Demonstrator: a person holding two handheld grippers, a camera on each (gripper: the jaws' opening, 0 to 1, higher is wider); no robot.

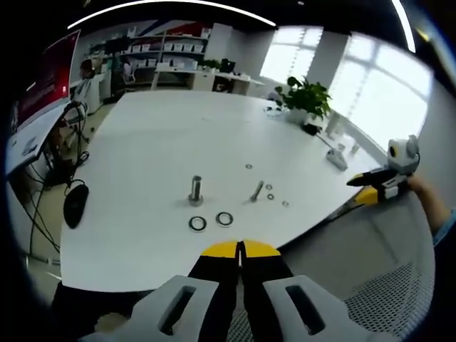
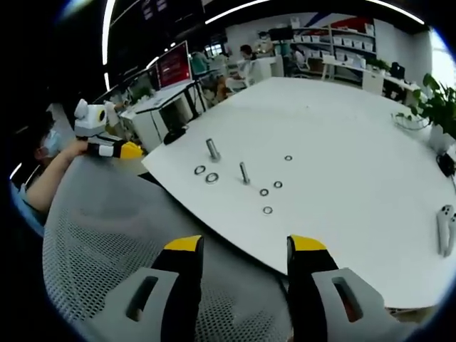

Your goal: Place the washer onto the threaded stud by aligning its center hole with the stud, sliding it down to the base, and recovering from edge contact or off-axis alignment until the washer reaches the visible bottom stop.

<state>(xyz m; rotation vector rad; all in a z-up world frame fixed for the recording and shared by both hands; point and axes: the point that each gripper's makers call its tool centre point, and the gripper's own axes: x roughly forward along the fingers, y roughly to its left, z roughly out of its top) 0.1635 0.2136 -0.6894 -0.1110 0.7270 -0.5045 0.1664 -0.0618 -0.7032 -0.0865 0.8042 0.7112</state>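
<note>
The left gripper (image 1: 240, 249) has its jaws pressed together, holding nothing, while the right gripper (image 2: 244, 244) is spread wide above a mesh chair back (image 2: 107, 242). On the white table (image 1: 164, 135), two washers (image 1: 211, 221) lie flat just beside the upright threaded stud (image 1: 196, 190), with smaller washers (image 2: 269, 192) scattered near a second stud (image 2: 244, 173).

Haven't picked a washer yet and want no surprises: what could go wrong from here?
1. The left hand-held gripper is shut; it must open before any grasp.
2. The two large washers lie flat close together; jaws may nudge one or slip.
3. The second stud leans beside the upright stud; easy to aim wrong.
</note>
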